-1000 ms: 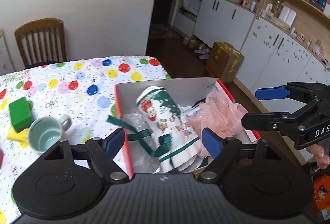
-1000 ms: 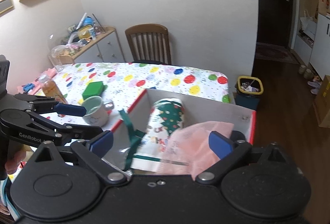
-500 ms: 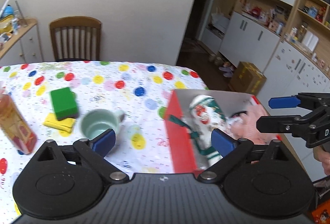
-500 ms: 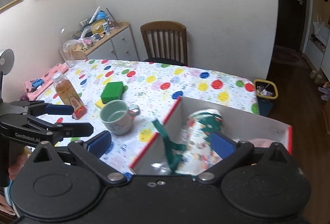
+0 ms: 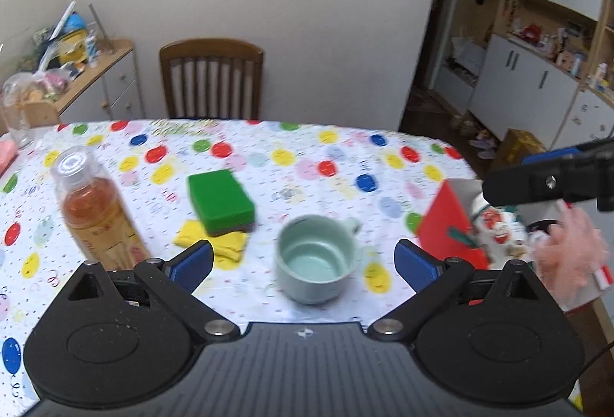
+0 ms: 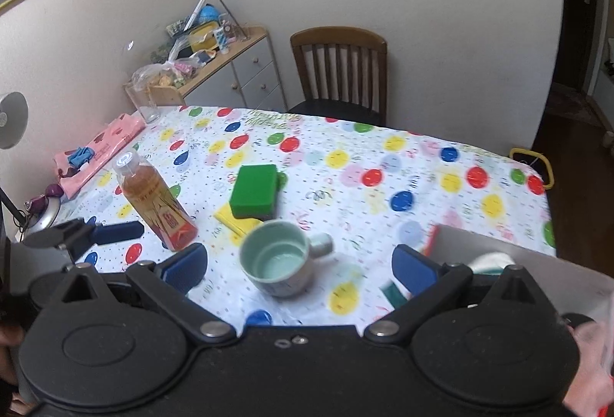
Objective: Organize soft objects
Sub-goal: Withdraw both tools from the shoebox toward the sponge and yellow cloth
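A green sponge (image 5: 220,201) lies on a yellow cloth (image 5: 215,242) on the dotted tablecloth; both also show in the right wrist view, sponge (image 6: 255,190), cloth (image 6: 236,221). A red-sided box (image 5: 447,225) at the right holds a rolled Christmas-print cloth (image 5: 499,225) and a pink mesh puff (image 5: 568,252). My left gripper (image 5: 303,261) is open and empty above the table near a pale green mug (image 5: 316,257). My right gripper (image 6: 299,263) is open and empty, over the same mug (image 6: 278,256).
A bottle of amber drink (image 5: 94,210) stands left of the sponge. A wooden chair (image 5: 213,81) is at the table's far side. A pink bag (image 6: 96,152) lies at the far left edge. A cluttered sideboard (image 6: 215,64) stands along the wall.
Both grippers have swung left, away from the box toward the mug, sponge and bottle. The box has slid to the right edge of both views.
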Motion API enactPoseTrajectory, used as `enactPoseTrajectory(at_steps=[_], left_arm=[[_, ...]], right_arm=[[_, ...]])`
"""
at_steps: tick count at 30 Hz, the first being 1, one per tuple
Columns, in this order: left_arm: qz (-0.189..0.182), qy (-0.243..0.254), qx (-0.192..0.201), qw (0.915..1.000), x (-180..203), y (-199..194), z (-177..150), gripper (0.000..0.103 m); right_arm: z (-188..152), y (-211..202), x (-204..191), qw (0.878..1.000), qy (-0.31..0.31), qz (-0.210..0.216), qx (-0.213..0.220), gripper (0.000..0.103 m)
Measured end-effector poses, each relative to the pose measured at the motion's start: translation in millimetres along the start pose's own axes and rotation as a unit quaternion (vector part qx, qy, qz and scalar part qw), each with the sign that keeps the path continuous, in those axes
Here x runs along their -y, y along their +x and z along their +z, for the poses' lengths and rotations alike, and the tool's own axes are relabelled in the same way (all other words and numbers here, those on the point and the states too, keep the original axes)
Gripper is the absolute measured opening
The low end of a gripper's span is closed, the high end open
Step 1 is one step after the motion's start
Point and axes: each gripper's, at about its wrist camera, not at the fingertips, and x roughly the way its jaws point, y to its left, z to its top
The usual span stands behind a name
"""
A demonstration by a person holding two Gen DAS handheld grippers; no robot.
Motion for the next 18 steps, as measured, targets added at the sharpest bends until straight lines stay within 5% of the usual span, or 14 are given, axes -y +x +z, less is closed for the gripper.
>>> enactPoseTrajectory(at_steps=[18], left_arm=[[0.052, -0.029, 0.001, 0.9982, -57.3, 69.3, -12.6, 0.101]], right_arm=[[61.9, 128.6, -50.3, 0.998, -0.031, -0.008, -0.055, 0.099]])
